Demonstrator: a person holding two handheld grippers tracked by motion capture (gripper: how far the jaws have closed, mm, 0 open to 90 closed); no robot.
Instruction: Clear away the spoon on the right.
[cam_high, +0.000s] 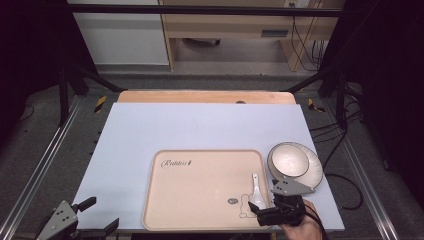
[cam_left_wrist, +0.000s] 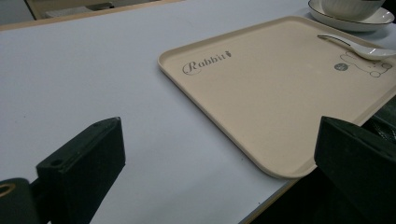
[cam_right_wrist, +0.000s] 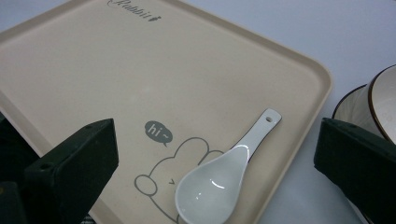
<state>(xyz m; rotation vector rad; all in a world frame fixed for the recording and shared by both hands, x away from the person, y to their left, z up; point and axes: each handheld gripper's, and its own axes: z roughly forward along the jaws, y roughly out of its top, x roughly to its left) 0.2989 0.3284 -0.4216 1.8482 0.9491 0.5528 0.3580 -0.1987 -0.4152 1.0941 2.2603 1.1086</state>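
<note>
High view: white ceramic spoon (cam_high: 257, 192), glossy, deep rounded bowl, short flat handle with a small hole at its tip. Lying inside beige tray (cam_high: 200, 190) near its right edge, towards the near right corner, bowl end resting over a printed rabbit outline with a "hi~" speech bubble. Long axis running near to far, handle pointing to the tray's far edge, bowl end towards the near edge, hollow side up. Tray marked "Rabbit" in script at its far left corner, set on a pale blue-white table surface (cam_high: 150, 135) along the near edge. White bowl (cam_high: 289, 161) with dark rim on a matching saucer (cam_high: 314, 172), just beside the tray's right edge, off the tray. Right gripper (cam_high: 272, 212) held in a hand (cam_high: 302, 227) at the near edge, jaws apart, spoon between them in the right gripper view. Left gripper (cam_high: 95, 217) at the near left corner, jaws apart, nothing between them. Beyond: grey floor, black frame rails, wooden furniture, trailing cables.
</note>
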